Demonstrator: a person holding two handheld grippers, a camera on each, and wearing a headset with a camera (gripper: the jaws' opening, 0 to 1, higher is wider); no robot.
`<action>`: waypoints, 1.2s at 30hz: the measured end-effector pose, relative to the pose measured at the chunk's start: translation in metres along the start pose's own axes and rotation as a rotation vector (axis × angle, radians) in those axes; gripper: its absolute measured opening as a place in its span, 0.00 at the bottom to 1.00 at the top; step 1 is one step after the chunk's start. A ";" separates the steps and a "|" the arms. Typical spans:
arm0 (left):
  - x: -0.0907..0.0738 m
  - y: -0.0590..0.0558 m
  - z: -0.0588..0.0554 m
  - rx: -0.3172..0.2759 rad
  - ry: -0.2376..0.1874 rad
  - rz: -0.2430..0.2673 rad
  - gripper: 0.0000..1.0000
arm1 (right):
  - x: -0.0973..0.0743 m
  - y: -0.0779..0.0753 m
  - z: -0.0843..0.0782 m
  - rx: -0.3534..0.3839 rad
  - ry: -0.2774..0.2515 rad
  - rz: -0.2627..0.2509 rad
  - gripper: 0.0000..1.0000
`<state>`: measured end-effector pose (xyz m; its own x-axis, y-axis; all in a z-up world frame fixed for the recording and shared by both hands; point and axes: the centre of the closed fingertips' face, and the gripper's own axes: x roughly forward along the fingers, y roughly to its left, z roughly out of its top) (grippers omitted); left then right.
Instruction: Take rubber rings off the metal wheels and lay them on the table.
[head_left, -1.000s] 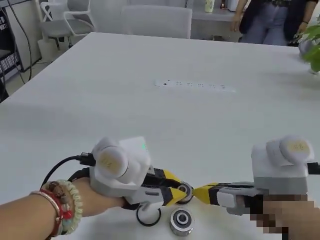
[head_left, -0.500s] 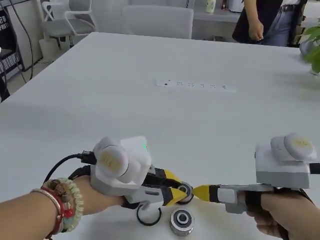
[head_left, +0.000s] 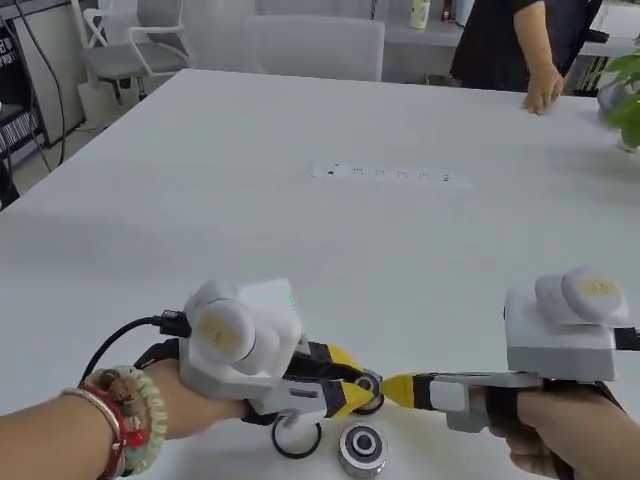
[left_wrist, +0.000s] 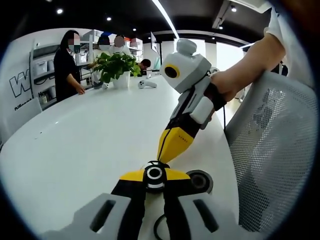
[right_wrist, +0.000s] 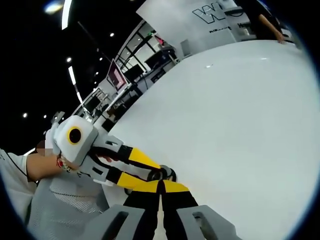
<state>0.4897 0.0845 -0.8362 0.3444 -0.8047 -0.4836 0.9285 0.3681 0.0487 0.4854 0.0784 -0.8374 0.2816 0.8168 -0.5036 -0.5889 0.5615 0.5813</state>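
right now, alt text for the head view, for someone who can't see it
Over a white table, the left gripper clamps a small wheel while the shut right gripper meets it tip-first. A loose black ring and a bare metal wheel lie nearer the camera.

The place looked like an open office with a meeting area. A very wide white desk (head_left: 300, 200) took most of the room, and a strip of power sockets (head_left: 390, 173) was set into its top toward the far side. A grey chair (head_left: 313, 45) stood at the far edge, and a white swivel chair (head_left: 120, 40) stood at the far left. A mesh chair back (left_wrist: 270, 150) was near the person. A potted plant (left_wrist: 114, 65) stood on the far right part of the desk, where a person (head_left: 510, 45) leaned a hand on it. The dark ceiling had spot lamps and a long light strip (left_wrist: 162, 17). Farther back were monitors (right_wrist: 116, 76) on other desks and big letters (right_wrist: 210, 10) on a white wall.
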 end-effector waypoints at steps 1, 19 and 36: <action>0.000 0.000 0.000 0.000 0.000 0.000 0.07 | 0.000 0.000 0.000 0.000 -0.001 0.001 0.00; 0.000 0.000 0.000 -0.005 -0.008 -0.005 0.08 | 0.000 0.005 0.002 -0.025 -0.008 0.018 0.00; 0.000 -0.001 0.000 -0.009 -0.008 -0.007 0.08 | -0.001 0.015 0.005 -0.035 -0.025 0.072 0.00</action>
<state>0.4886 0.0837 -0.8366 0.3388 -0.8109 -0.4771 0.9298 0.3662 0.0378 0.4803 0.0866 -0.8250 0.2559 0.8584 -0.4446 -0.6346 0.4961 0.5926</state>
